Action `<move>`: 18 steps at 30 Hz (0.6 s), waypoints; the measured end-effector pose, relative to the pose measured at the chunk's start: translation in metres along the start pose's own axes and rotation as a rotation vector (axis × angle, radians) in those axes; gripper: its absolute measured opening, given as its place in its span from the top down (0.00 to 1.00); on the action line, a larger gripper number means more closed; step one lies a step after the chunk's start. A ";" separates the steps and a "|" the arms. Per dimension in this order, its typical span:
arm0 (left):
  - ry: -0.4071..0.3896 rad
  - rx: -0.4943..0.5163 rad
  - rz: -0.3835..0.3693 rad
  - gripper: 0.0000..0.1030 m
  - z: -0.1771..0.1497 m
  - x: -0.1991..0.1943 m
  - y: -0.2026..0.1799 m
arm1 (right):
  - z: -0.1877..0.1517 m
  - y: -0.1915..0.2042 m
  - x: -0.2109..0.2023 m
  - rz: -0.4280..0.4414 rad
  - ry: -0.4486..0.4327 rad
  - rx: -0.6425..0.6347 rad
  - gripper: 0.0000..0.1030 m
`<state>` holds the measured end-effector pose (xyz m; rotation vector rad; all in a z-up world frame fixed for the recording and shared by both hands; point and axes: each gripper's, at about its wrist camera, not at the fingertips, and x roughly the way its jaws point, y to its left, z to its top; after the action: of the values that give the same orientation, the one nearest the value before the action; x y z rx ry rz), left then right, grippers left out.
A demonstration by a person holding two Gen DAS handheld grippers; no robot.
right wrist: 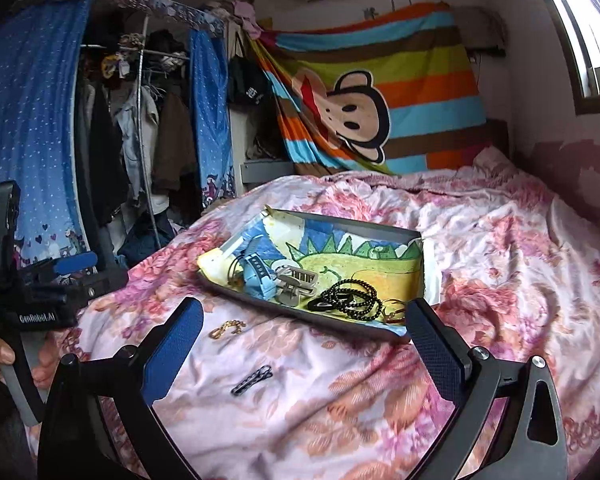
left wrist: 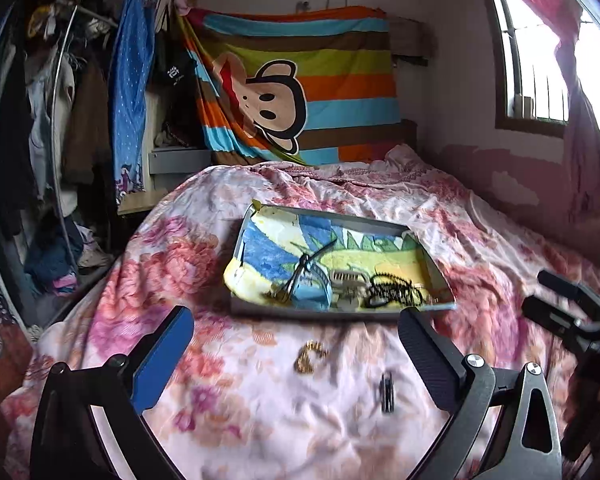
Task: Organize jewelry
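Open bedspread (right wrist: pixel 340 420) in front of both claws, only a gold chain (right wrist: pixel 227 328) and black hair clip (right wrist: pixel 252 379) lying loose on it. Tray (right wrist: pixel 300 316) sits beyond, near edge crowded with beads (right wrist: pixel 352 300) and watch (right wrist: pixel 258 276); far half free. Wardrobe (right wrist: pixel 112 140) blocks left side

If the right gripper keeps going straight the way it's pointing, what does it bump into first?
Probably the floral bedspread just short of the tray; depth is hard to judge. The open right gripper tilts slightly down, so it may reach the tray's near edge instead.
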<state>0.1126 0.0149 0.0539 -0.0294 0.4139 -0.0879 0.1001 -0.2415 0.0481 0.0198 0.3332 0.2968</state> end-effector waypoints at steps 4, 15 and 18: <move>0.008 0.006 0.009 0.00 -0.014 -0.021 -0.003 | -0.008 0.010 -0.021 0.003 -0.014 -0.013 0.03; 0.107 -0.107 0.014 0.00 -0.056 -0.045 0.012 | -0.045 0.023 -0.037 0.017 0.099 -0.053 0.03; 0.117 -0.141 0.024 0.00 -0.067 -0.046 0.018 | -0.053 0.024 -0.033 0.016 0.128 -0.061 0.03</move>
<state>0.0454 0.0364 0.0096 -0.1586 0.5368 -0.0365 0.0462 -0.2295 0.0106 -0.0573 0.4508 0.3243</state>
